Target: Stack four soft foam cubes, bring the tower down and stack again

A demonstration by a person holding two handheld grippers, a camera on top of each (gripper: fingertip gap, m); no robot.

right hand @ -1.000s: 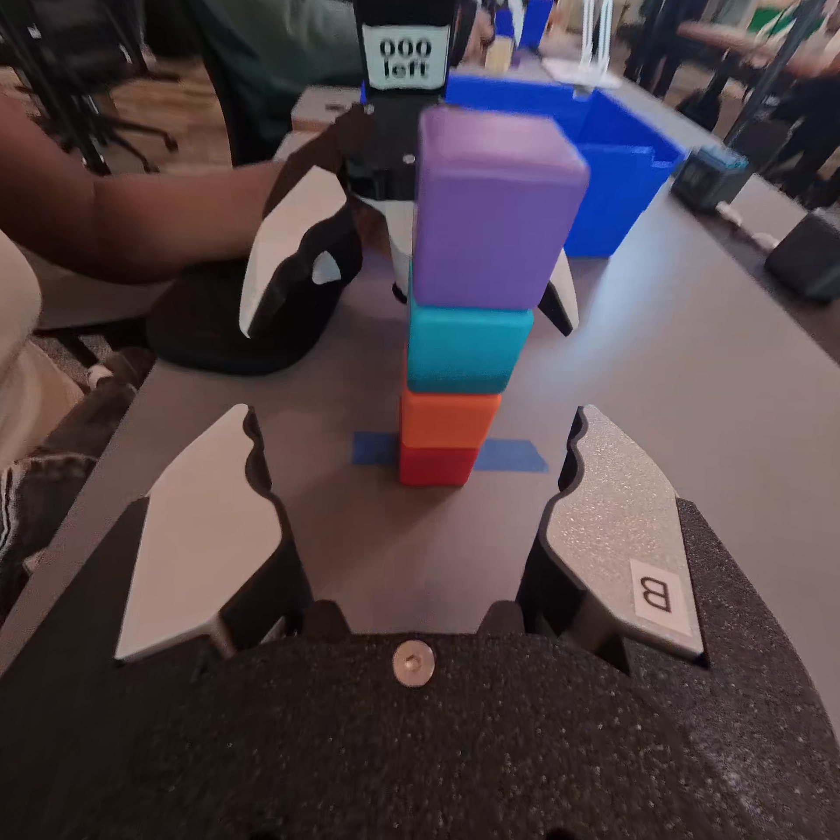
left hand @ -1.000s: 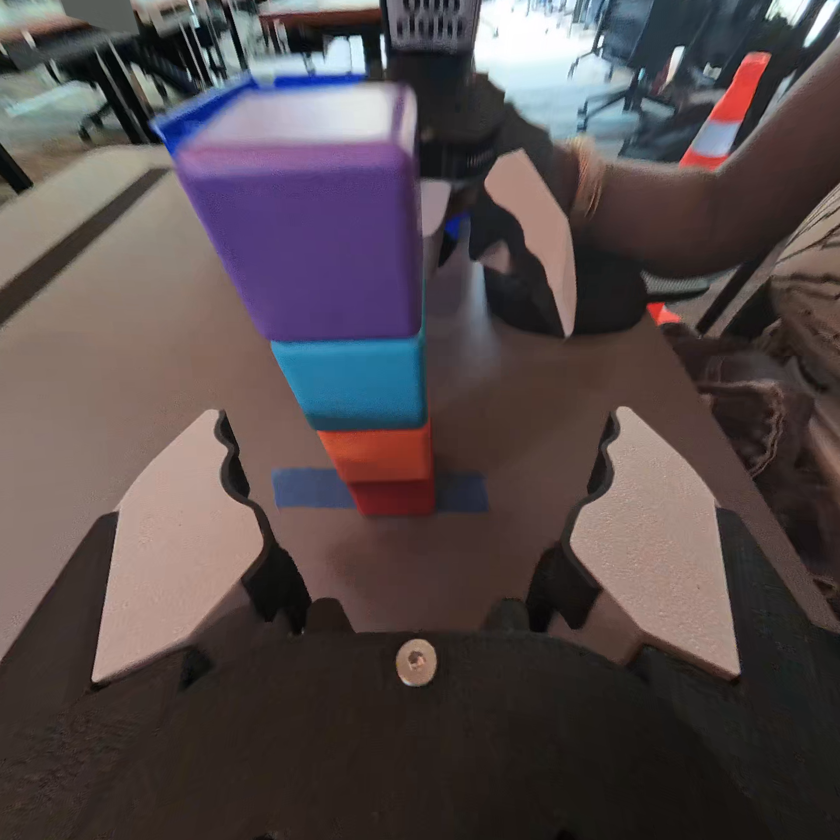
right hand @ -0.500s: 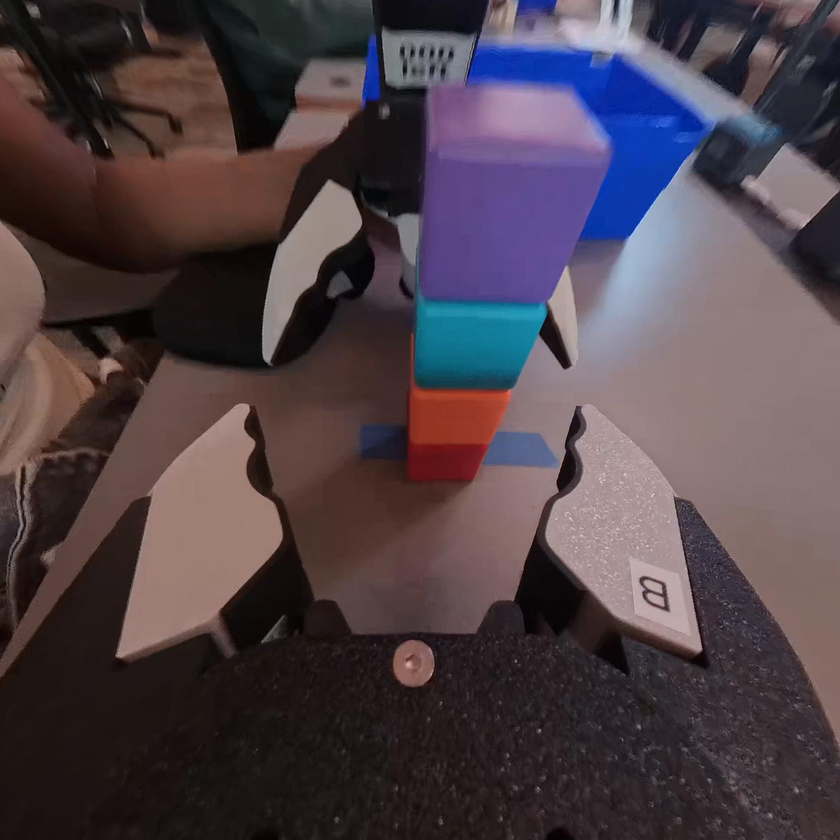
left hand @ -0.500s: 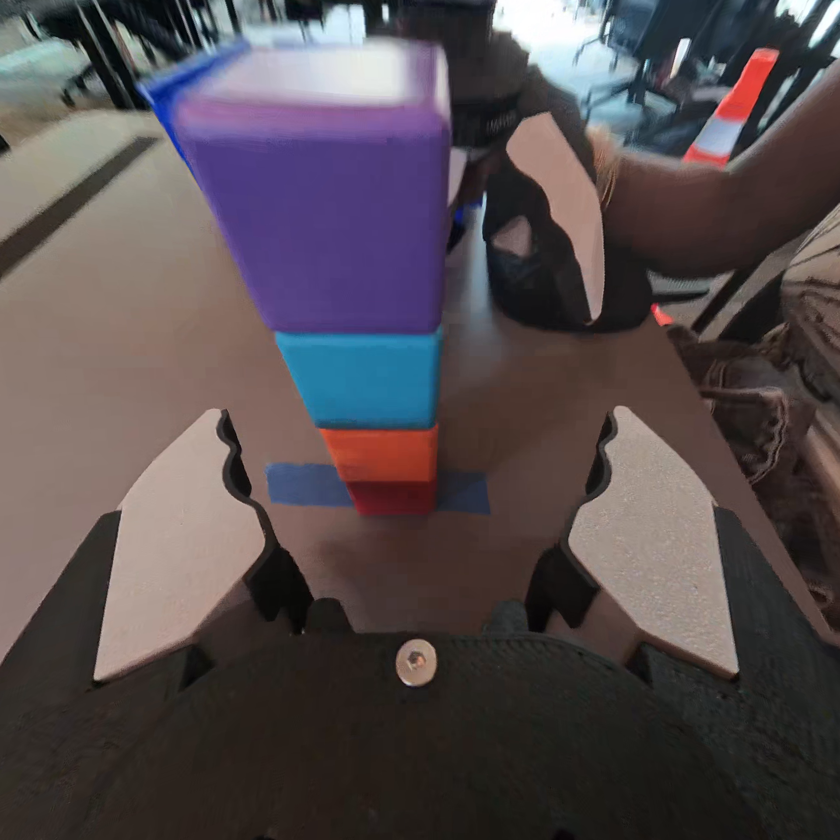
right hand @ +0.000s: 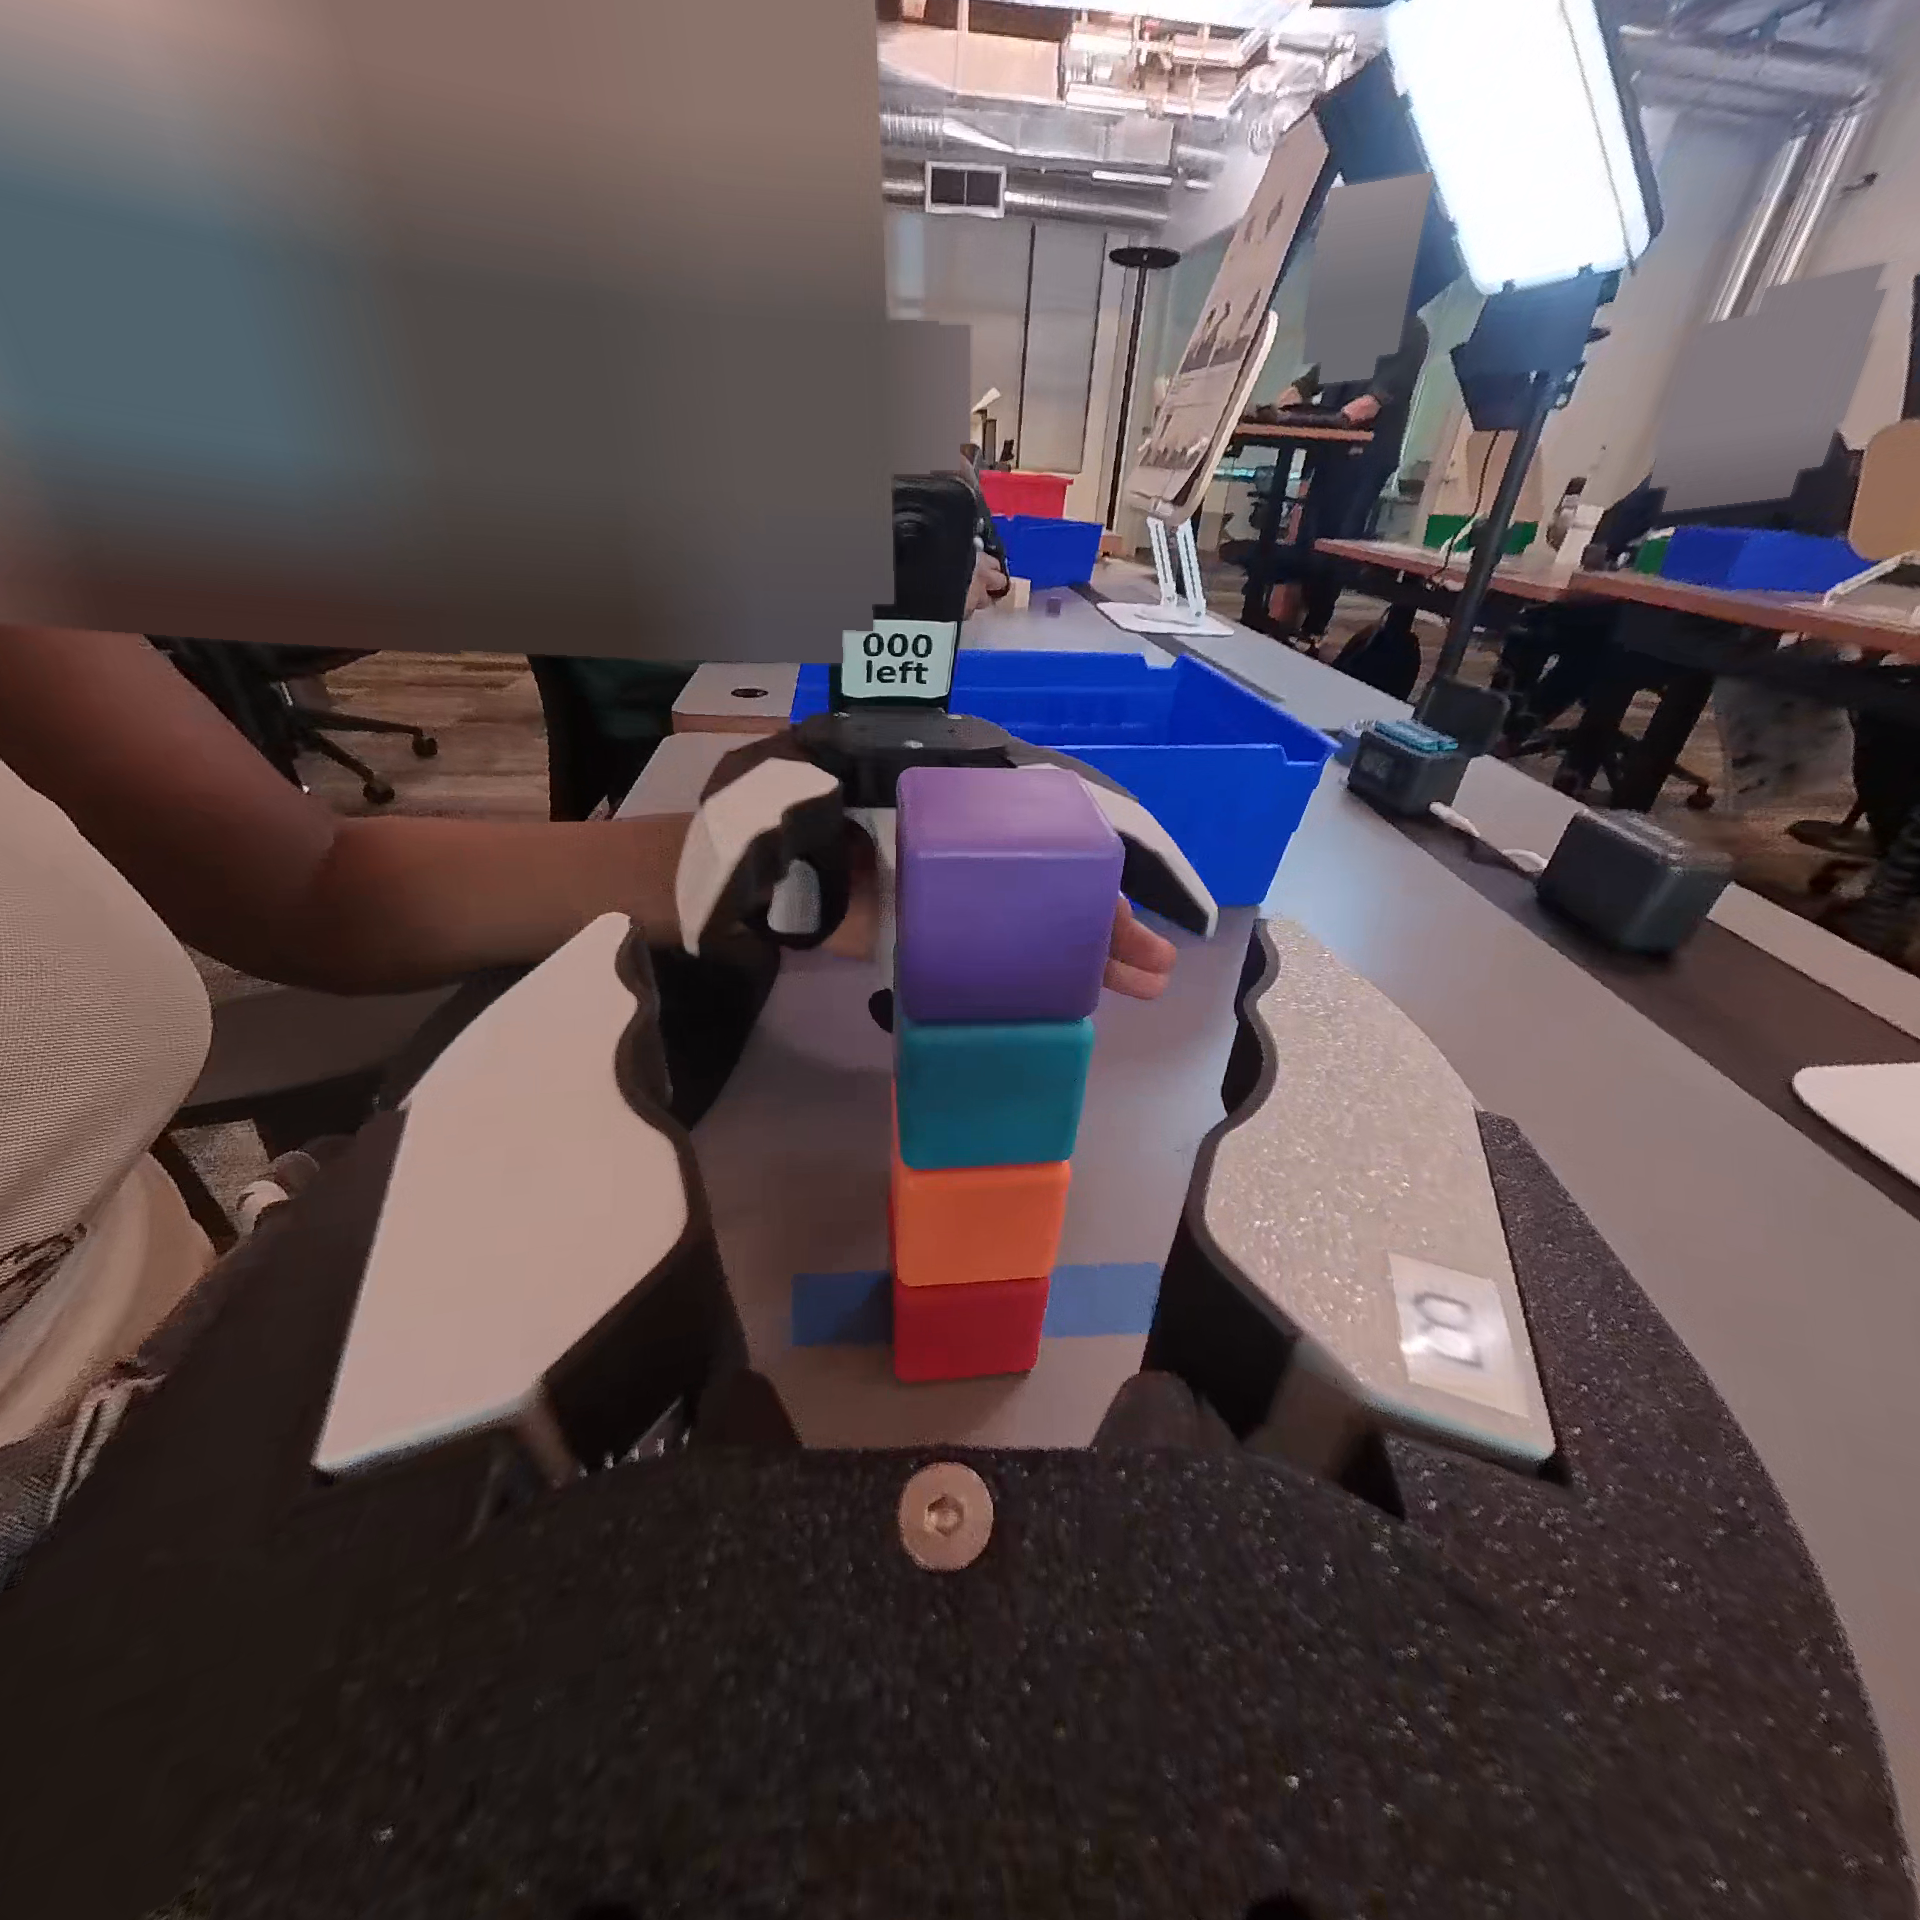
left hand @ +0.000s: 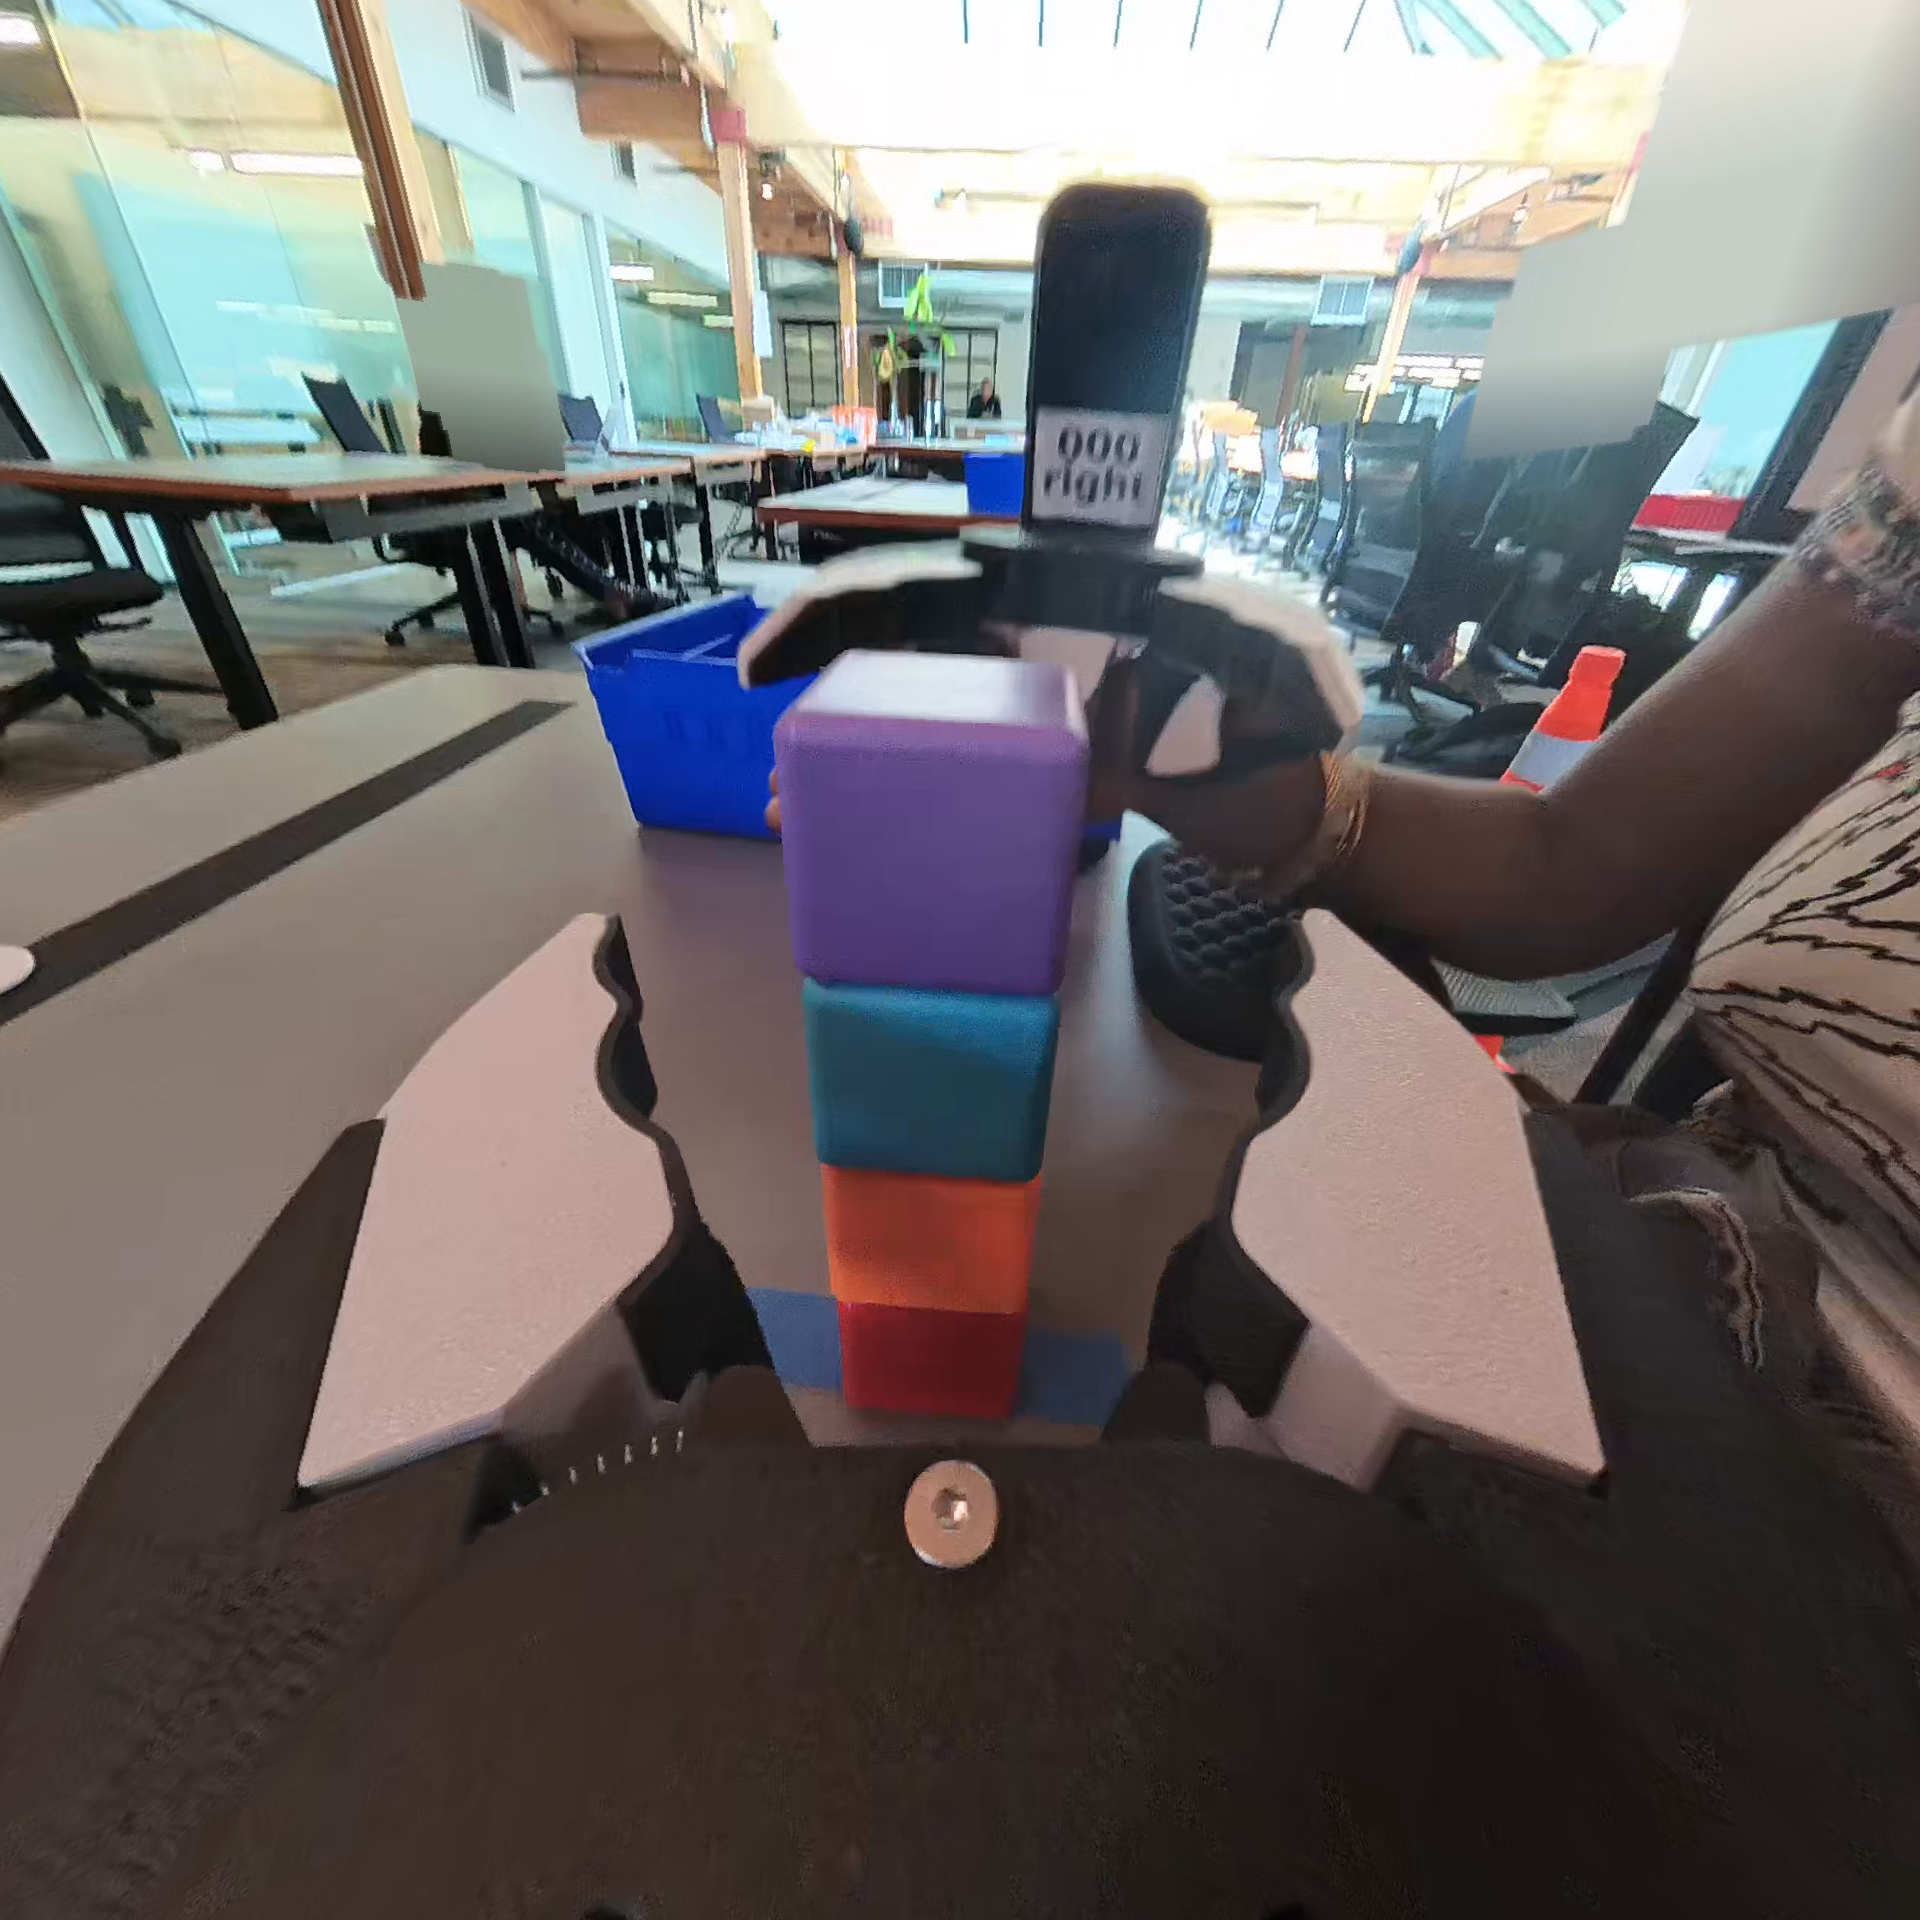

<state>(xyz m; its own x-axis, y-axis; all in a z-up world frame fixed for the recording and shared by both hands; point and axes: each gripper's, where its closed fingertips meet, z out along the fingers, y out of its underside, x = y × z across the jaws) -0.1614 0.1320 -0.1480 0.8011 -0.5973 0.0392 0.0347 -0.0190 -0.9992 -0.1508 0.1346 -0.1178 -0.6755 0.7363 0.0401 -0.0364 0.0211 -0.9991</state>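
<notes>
— Where did we have the tower at that moment?

— On the grey table (right hand: pixel 1621 1174), with the red cube (right hand: pixel 966 1340) sitting on a strip of blue tape (right hand: pixel 1101 1299). The orange cube (right hand: pixel 979 1218) was on the red, the teal cube (right hand: pixel 992 1091) on that, and the purple cube (right hand: pixel 1003 902) on top. We judged the tape was there to mark the spot for the stack, so the base sat across it.

— Was the stack straight?

— Nearly. From the right wrist view the upper cubes stepped out a little to one side, but each rested flat on the one below and the tower stood by itself.

— And our grippers?

— We held the left gripper (left hand: pixel 940 1132) with its jaws spread wide, the tower between them but apart from both fingers. The right gripper (right hand: pixel 961 1143) was the same on the far side: jaws wide, nothing held, facing the first across the stack. We took it that we kept them clear so that soft foam would not be nudged.

— So which step were we in?

— Four cubes were up, so the stacking looked done. By our reckoning the next step was to bring the tower down. With both grippers low and level with the lower cubes, either one could have pushed it over.

— Anything in the way?

— A blue bin (right hand: pixel 1195 769) stood behind the tower, near enough that a cube falling that way might roll against it.
</notes>
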